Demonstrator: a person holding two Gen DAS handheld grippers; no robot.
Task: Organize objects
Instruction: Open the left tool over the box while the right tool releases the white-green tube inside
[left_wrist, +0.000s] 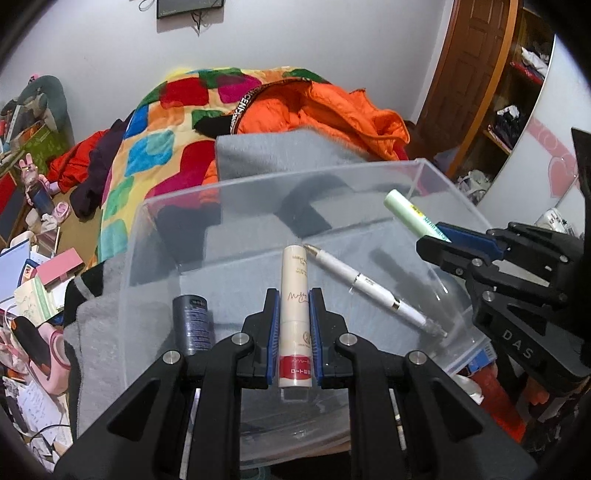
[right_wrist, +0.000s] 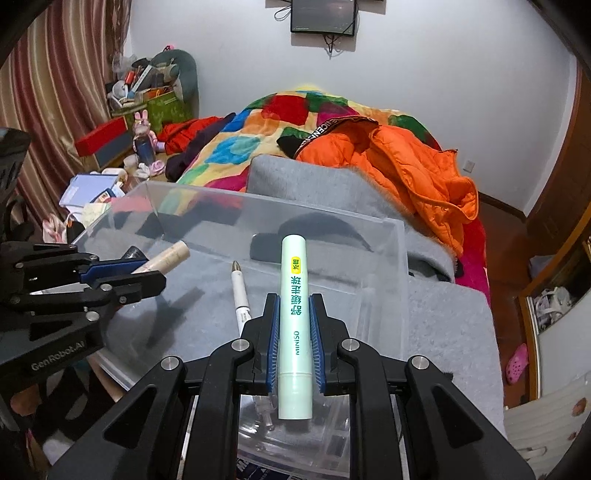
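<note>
Cream tube (left_wrist: 294, 317) is clamped between the blue pads of the left gripper (left_wrist: 294, 295), and a pale green tube (right_wrist: 294, 325) is gripped likewise by the right gripper (right_wrist: 294, 299). Both are held over a clear plastic box (left_wrist: 424, 166), in which a white pen (left_wrist: 369, 288) is seen lying. Beyond, a grey blanket (right_wrist: 443, 332) and an orange jacket (right_wrist: 424, 173) are spread on the bed.

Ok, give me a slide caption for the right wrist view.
Right gripper holds a green tube above a clear bin containing a white pen.
</note>
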